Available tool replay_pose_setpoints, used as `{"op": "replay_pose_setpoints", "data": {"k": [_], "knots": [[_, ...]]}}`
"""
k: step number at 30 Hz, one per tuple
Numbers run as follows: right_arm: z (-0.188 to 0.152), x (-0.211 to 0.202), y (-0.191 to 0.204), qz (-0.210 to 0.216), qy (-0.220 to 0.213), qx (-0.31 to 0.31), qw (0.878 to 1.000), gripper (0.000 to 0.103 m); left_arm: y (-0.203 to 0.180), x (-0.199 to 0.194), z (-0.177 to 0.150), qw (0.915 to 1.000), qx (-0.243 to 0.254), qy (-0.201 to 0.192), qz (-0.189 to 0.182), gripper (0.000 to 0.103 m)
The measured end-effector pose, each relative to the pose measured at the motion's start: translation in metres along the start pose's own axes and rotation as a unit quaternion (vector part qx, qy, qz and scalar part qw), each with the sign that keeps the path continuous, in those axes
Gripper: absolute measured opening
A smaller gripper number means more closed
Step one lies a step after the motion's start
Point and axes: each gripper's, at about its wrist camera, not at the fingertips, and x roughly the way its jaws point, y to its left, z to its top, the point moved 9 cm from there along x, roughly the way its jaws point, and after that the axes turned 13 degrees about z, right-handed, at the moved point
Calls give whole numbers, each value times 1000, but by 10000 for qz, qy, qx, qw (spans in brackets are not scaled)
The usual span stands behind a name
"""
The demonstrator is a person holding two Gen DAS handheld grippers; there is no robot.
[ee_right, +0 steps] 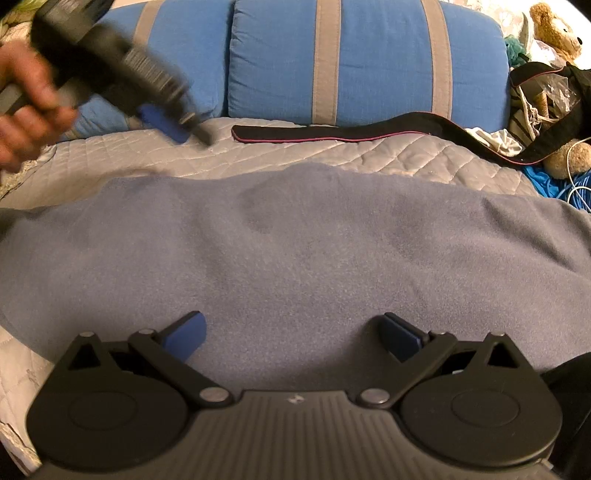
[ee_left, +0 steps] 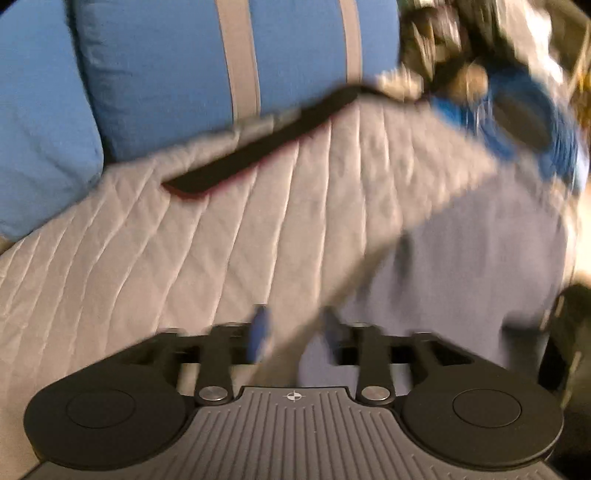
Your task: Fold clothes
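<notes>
Lying flat across the near half of the bed (ee_right: 388, 155), the grey-blue garment (ee_right: 295, 251) runs with its long axis from the bed's left edge to its right edge, parallel to the blue cushions (ee_right: 369, 62) along the far edge. The right tongs (ee_right: 295, 334) hover directly over its near hem, spread wide with nothing between the pads, so the cloth lies straight ahead of and beneath them. The left tongs (ee_left: 293, 328) sit at the garment's left end, where its border crosses the gap between the jaws; they stand partly apart, and blur keeps me from telling whether the pads press on the cloth.

By my reading, the right hand is nearer the middle of the hem and the left hand (ee_right: 26, 107) nearer the garment's left end, so a fold would likely carry one end over along that long axis.

Only the right wrist view shows the whole spread of the garment, the left tongs from outside above the bed's far left corner, and a teddy bear (ee_right: 554, 29) among clutter by the right edge. The left wrist view is smeared, yet shows the black strap (ee_left: 258, 147) on the quilt and the garment's left border close up.
</notes>
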Motion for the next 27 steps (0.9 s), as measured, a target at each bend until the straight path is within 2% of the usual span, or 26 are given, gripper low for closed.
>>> {"op": "replay_pose_setpoints", "data": {"k": [1,5,9,10,11,12,13,16,19,21,25,27], "knots": [[0,0,0,2,-1,1,10000,103,-7,1,6,9997,-114,-68,-207,59],[0,0,0,12,-5,2,10000,103,-35,19,23,9963,-249,-30,-819,60],[1,0,0,21,-11,2,10000,103,-58,41,20,9931,-136,291,-1130,58],[1,0,0,23,-11,1,10000,103,-62,45,19,9916,-124,360,-1234,54],[1,0,0,24,-11,1,10000,103,-66,45,17,9909,-96,402,-1282,43],[1,0,0,24,-14,3,10000,103,-70,45,15,9901,-69,445,-1330,16],[1,1,0,24,-17,6,10000,103,-73,46,13,9893,-41,487,-1378,10],[1,1,0,26,-13,13,10000,103,-94,22,11,9904,486,81,-1290,6],[1,0,-1,35,-15,6,10000,103,-121,-6,0,9852,969,-108,-1409,6],[1,0,-1,36,-17,8,10000,103,-136,-16,-11,9812,1290,-125,-1428,6],[1,0,-1,34,-26,5,10000,103,-146,-12,-31,9787,1569,-27,-1321,7],[1,0,0,27,-31,0,10000,103,-145,-6,-31,9797,1504,-25,-1324,7]]}}
